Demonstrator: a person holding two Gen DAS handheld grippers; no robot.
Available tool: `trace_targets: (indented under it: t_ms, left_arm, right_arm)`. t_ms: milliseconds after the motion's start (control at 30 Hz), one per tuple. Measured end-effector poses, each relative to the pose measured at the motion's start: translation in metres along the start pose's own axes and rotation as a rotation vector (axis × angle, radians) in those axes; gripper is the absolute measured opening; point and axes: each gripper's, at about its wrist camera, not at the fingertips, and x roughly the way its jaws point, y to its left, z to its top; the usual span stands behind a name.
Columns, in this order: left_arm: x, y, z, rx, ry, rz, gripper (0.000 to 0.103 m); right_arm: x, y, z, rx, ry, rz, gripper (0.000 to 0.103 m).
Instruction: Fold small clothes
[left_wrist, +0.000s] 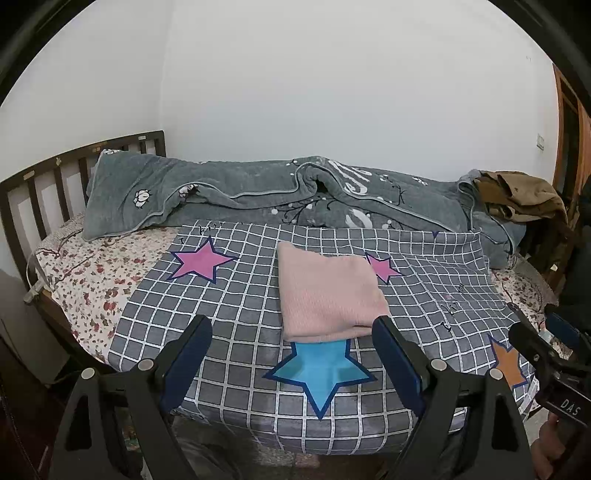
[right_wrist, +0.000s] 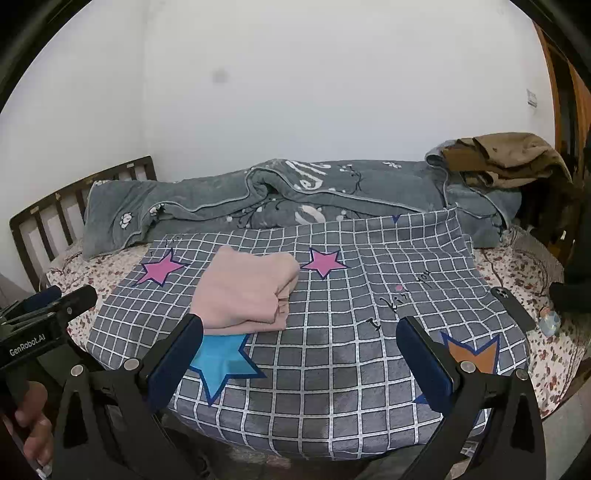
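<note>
The pink garment (left_wrist: 328, 295) lies folded, its inner layers hidden. Both the left gripper (left_wrist: 291, 332) and right gripper (right_wrist: 301, 328) hover released, tilted downward, holding nothing.

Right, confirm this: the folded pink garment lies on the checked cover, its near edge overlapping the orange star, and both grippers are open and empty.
Wrong star. The pink garment overlaps the blue star, not the orange star, as the left wrist view shows. The rest holds: it lies on the checked cover, with the left gripper and right gripper open and empty.
</note>
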Motion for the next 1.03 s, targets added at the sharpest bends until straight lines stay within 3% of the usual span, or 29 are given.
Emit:
trace_targets:
  t_ms: [1033]
  left_arm:
    - [-0.0033,-0.0042,0.0055,0.017,-0.014,-0.013,0.088]
  right_arm:
    - [-0.0028,-0.0063,-0.0021,0.012,0.004,-0.009,0.102]
